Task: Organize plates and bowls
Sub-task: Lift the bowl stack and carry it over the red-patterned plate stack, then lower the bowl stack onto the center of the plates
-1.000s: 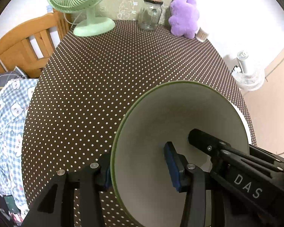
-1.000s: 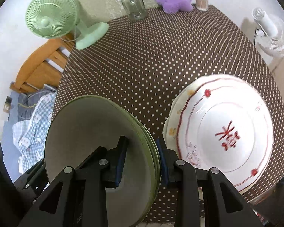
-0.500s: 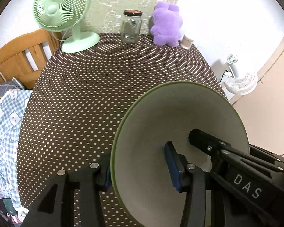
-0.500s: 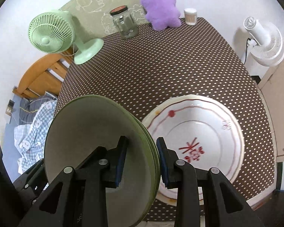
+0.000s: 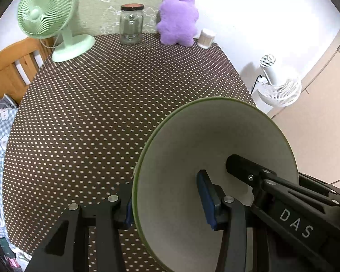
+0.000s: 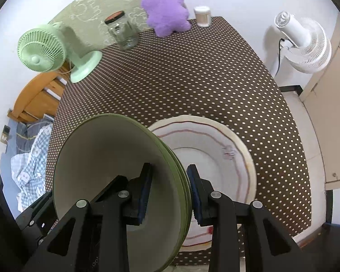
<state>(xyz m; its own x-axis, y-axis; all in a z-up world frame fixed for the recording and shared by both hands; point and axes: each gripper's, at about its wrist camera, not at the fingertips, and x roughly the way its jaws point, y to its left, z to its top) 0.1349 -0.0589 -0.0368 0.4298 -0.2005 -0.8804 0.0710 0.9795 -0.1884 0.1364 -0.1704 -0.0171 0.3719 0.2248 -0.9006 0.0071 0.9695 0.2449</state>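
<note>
- Both grippers pinch the same green bowl (image 5: pixel 215 158) by its rim, holding it on edge above the polka-dot counter (image 5: pixel 113 113). The left gripper (image 5: pixel 167 206) has one pad outside the wall and one inside, and the right gripper (image 6: pixel 168 192) is clamped the same way on its side.
- The right view seems to show more than one green rim layered together. If these are nested bowls, I'd worry that one could slide out of the pinch, since only friction at the edge holds them.
- With two grippers on one rim, any mismatch in how they move could twist the bowl or jerk it loose.
- Only the right view shows the white plate with red lines (image 6: pixel 226 149) lying flat on the counter just beyond the bowl. A careless descent could knock glazed ware together.
- The left view hides that plate behind the bowl, but it shows open counter stretching to the glass jar (image 5: pixel 131 25) and the green fan (image 5: pixel 47 18).
</note>
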